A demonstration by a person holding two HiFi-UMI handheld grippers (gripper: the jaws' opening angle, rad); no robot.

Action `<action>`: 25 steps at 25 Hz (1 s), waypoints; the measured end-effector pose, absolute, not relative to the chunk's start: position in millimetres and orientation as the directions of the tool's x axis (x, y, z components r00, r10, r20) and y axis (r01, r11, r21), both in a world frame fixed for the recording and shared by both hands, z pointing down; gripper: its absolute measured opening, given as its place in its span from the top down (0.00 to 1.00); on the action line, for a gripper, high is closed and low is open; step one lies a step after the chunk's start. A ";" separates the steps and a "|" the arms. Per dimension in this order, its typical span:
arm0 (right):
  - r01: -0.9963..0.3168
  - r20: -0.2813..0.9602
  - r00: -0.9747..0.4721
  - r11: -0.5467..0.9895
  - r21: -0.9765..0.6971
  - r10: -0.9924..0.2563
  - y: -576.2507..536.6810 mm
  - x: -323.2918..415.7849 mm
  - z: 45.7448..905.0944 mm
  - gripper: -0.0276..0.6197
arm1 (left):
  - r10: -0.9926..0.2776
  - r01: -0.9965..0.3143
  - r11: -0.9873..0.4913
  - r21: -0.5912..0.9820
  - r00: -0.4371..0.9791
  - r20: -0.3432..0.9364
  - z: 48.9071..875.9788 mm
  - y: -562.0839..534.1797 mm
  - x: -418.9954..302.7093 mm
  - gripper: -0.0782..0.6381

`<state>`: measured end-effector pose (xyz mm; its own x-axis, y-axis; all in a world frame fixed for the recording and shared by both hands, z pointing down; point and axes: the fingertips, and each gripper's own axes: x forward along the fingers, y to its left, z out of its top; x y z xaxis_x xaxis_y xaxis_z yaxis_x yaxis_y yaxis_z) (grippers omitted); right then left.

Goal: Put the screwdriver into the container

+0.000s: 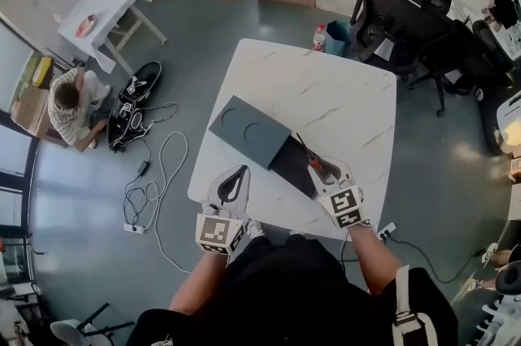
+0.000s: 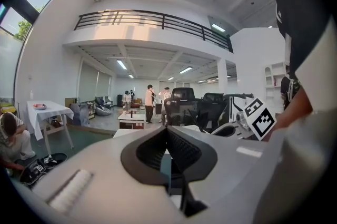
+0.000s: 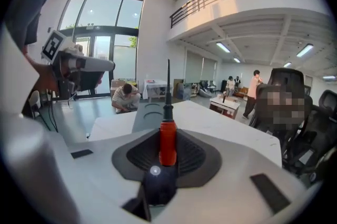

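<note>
Two grippers work at the table's [image 1: 342,96] near edge: the right gripper [image 1: 319,170] clamps the screwdriver [image 3: 167,138] by its red handle, shaft aimed far over the dark container [image 1: 248,129], while the left gripper [image 2: 167,139] is closed and empty; the carry is probably ending, and next comes lowering and release.

1. No words, brands or numbers can be read in any of the three views.
2. Only coded signs — left marker [image 1: 216,231] on the left gripper [image 1: 238,176], right marker [image 1: 348,207] on the right gripper [image 1: 324,170] — black-and-white squares, no letters.
</note>
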<state>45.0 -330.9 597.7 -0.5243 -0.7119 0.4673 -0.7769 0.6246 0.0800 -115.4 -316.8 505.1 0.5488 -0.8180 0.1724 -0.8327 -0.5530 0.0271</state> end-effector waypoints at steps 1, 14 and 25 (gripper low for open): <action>-0.776 0.497 -0.512 0.625 0.082 -0.701 -329.1 45.9 607.0 0.81 | -0.815 -0.830 -0.557 0.032 0.553 0.175 506.7 -315.9 -116.7 0.88; -0.702 0.847 -0.208 0.678 0.218 -0.489 -303.3 61.1 701.2 0.81 | -0.819 -0.837 -0.543 0.073 0.547 0.173 513.6 -311.1 -147.1 0.88; -0.608 0.915 -0.021 0.732 0.308 -0.402 -311.7 54.7 744.6 0.81 | -0.835 -0.850 -0.520 0.087 0.527 0.157 510.1 -311.7 -168.0 0.88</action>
<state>54.7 -311.7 744.6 -0.0214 -0.4024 0.9152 -0.6081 0.7319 0.3075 -168.0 -311.7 510.1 0.5271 -0.8352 0.1569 -0.8498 -0.5200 0.0868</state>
